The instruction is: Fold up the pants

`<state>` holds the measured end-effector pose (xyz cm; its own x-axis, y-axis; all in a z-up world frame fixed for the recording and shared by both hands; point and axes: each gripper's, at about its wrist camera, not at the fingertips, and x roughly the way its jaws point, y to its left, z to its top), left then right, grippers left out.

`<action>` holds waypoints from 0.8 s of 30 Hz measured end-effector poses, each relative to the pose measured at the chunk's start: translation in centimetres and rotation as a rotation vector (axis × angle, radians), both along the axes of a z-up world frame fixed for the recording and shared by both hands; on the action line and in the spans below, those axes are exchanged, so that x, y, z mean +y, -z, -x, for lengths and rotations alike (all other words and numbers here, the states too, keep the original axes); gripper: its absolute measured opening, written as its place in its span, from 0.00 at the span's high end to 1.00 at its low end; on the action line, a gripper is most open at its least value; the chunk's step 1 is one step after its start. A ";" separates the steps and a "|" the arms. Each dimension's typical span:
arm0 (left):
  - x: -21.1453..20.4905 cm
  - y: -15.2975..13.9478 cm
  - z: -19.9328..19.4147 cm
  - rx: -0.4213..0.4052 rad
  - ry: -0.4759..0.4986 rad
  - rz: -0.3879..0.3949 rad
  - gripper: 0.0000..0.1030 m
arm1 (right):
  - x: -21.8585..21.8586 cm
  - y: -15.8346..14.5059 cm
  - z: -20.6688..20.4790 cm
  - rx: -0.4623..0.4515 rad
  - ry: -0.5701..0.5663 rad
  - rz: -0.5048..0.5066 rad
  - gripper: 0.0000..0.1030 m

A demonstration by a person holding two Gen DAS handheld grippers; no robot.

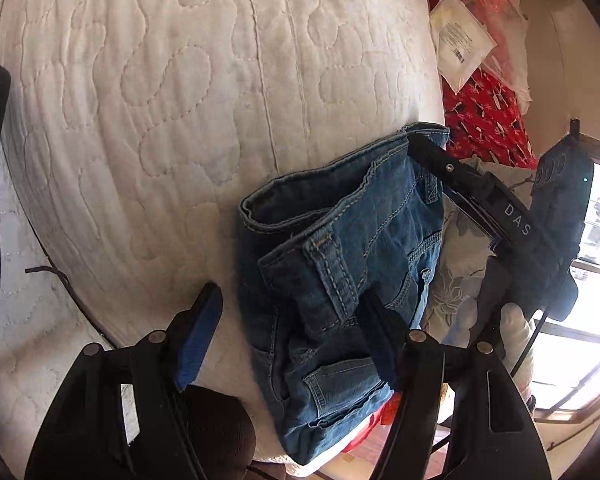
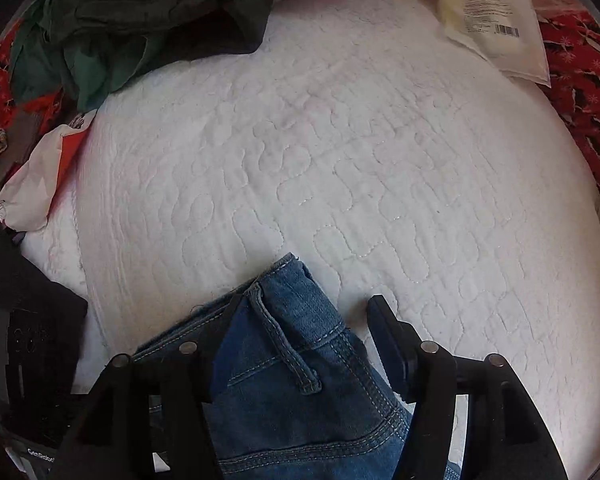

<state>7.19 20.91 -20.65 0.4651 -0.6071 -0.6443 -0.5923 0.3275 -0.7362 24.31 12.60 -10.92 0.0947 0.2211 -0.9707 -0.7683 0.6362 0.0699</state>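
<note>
A: While the jeans (image 1: 340,264) are lying bunched on the white mattress (image 1: 160,100), how are they going to handle?

B: Probably heavy and limp, stiff only along the seams; the thick waistband looks like the surest place to pinch.

A: What is the left claw (image 1: 296,336) doing?

B: It is gaping wide, one finger resting on the denim, the other out over bare mattress, gripping nothing.

A: And the right claw (image 2: 304,336)?

B: It is also spread wide, with the waistband corner (image 2: 284,320) lying between its fingers, nothing clamped. The jeans are sitting just ahead of and under both claws.
</note>
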 end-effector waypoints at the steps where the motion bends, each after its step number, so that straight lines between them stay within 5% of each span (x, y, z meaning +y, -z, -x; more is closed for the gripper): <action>1: 0.0 0.1 -0.1 0.003 -0.004 0.005 0.34 | 0.1 -0.2 0.1 -0.005 -0.019 0.001 0.42; 3: -0.1 0.0 -0.3 0.001 -0.002 -0.001 0.39 | 0.1 -0.7 0.5 0.012 -0.044 -0.019 0.69; 6: -0.3 -0.9 -0.4 -0.044 0.028 -0.018 0.62 | -0.2 -1.4 1.3 -0.021 -0.060 -0.014 0.83; 11: -0.5 -2.4 0.2 -0.088 0.069 -0.061 0.79 | -2.5 -4.1 2.0 -0.029 -0.001 -0.119 0.84; 24: -8.7 -14.1 1.4 -0.334 0.258 -0.478 0.80 | -13.7 -12.8 5.1 -0.101 0.157 -0.340 0.84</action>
